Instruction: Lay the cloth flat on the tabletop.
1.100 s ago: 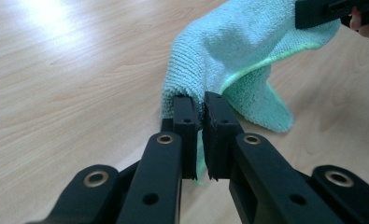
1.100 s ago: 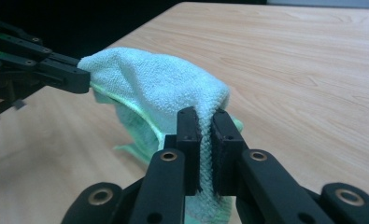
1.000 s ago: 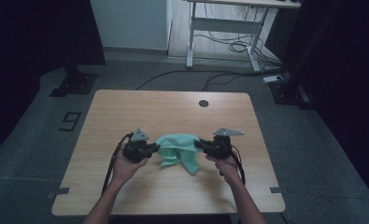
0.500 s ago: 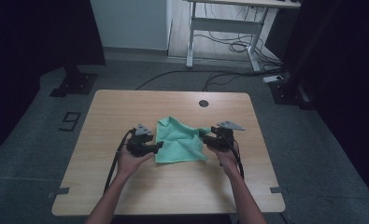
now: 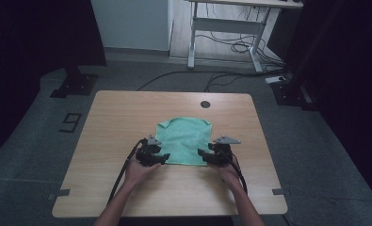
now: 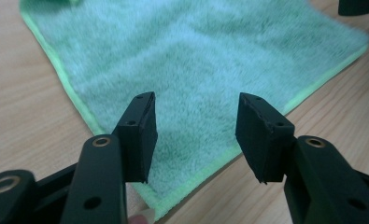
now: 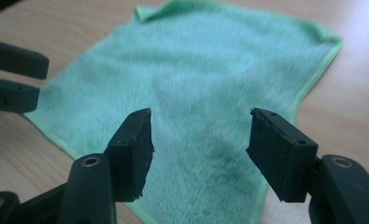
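Note:
A green towel (image 5: 184, 140) lies spread flat on the wooden table (image 5: 127, 113), with its far left corner slightly folded over. My left gripper (image 5: 164, 158) sits at the towel's near left corner and my right gripper (image 5: 201, 155) at its near right corner. In the left gripper view the towel (image 6: 196, 56) lies under the left gripper (image 6: 194, 126), whose jaws stand apart with nothing pinched. The right gripper (image 7: 198, 140) is likewise open above the towel (image 7: 210, 60). Both pairs of jaws have just been closing a little after letting go.
A round cable hole (image 5: 205, 104) sits near the table's far edge. Behind the table are a white desk frame (image 5: 223, 28) and floor cables (image 5: 188, 77). A black stand base (image 5: 75, 84) and a "9" marker (image 5: 69, 121) lie on the floor at left.
The towel was bunched and held up between both grippers; now it lies flat. Both grippers have let go, opened, and sunk toward the near corners.

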The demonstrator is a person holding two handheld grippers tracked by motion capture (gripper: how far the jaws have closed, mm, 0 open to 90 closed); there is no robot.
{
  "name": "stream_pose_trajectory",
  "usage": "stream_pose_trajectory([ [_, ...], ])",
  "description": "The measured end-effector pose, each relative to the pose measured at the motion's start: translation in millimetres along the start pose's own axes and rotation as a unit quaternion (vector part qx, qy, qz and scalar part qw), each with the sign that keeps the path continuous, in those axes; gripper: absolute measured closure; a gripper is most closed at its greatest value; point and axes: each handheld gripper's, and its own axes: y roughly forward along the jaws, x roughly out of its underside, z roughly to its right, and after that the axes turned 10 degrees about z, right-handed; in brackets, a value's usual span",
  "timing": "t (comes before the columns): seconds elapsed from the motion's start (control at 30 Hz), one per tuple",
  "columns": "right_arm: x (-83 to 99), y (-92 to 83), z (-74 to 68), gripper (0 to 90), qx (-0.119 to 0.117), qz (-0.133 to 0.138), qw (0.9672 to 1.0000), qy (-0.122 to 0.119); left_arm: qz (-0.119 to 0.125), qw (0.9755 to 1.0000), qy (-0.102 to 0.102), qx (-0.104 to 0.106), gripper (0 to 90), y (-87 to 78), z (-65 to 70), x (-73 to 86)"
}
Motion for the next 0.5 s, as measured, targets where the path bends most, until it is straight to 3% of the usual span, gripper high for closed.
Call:
stream_pose_trajectory([
  [0.2, 9.5, 14.2, -1.0, 41.2, 0.006, -0.035, 0.9994, 0.003, -0.012, 0.9999, -0.011, -0.003, 50.4, 7.5, -6.0, 6.8],
  [0.5, 14.2, 22.8, -8.6, 54.9, 0.048, -0.061, 0.9957, -0.051, -0.011, 0.9997, -0.011, -0.018, 56.4, 8.4, -6.5, 14.2],
])
